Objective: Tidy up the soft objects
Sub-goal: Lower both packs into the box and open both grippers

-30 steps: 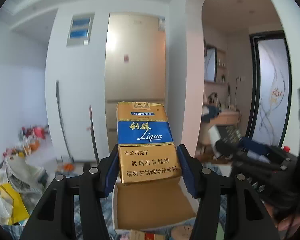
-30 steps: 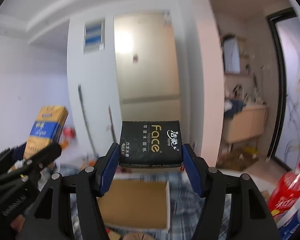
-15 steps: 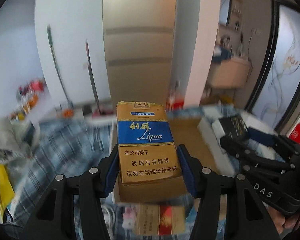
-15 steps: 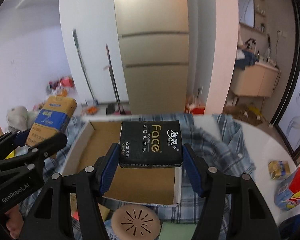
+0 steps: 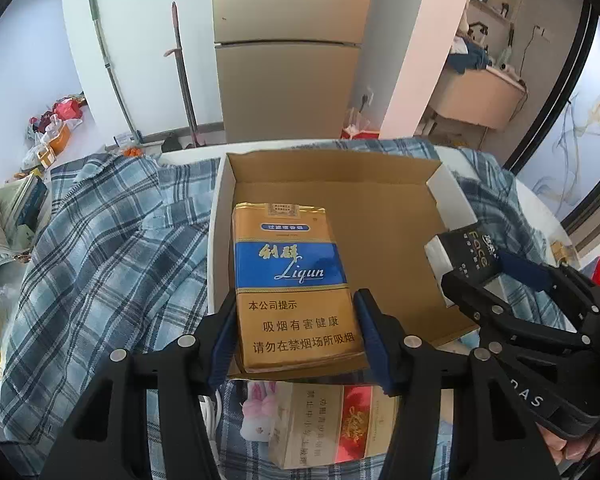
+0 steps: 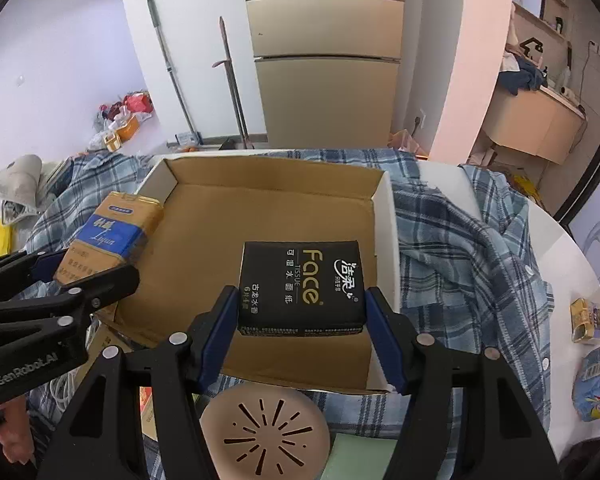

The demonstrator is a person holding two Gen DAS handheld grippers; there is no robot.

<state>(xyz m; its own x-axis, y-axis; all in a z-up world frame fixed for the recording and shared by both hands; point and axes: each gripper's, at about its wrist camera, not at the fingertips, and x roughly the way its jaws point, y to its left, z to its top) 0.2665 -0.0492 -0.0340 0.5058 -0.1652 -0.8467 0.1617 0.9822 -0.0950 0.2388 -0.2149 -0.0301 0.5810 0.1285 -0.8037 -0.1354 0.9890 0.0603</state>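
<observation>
Left gripper [image 5: 296, 336] was clamped on the gold-and-blue Liqun cigarette pack [image 5: 290, 280], held above the left half of the open cardboard box [image 5: 380, 216]. Right gripper [image 6: 300, 328] was clamped on the black Face tissue pack [image 6: 302, 284], held above the box's right half, near its right wall. Box floor looked bare.

Judged step: lowering both packs into the box. To do it well, each pack should go down flat until it meets the cardboard before the jaws part, cigarette pack to the left wall, tissue pack to the right, so the two grippers stay apart. Both packs are soft; a light grip should avoid creasing.

Around: plaid shirt [image 6: 460, 248] spread under and beside the box. At the near edge, a red-and-tan carton [image 5: 332, 424], a round perforated lid [image 6: 266, 428], possibly a vent cover, and a white cable [image 5: 212, 404] lay below the grippers, clear of the descent. Small yellow pack [image 6: 588, 320] sat on the table's right edge.
</observation>
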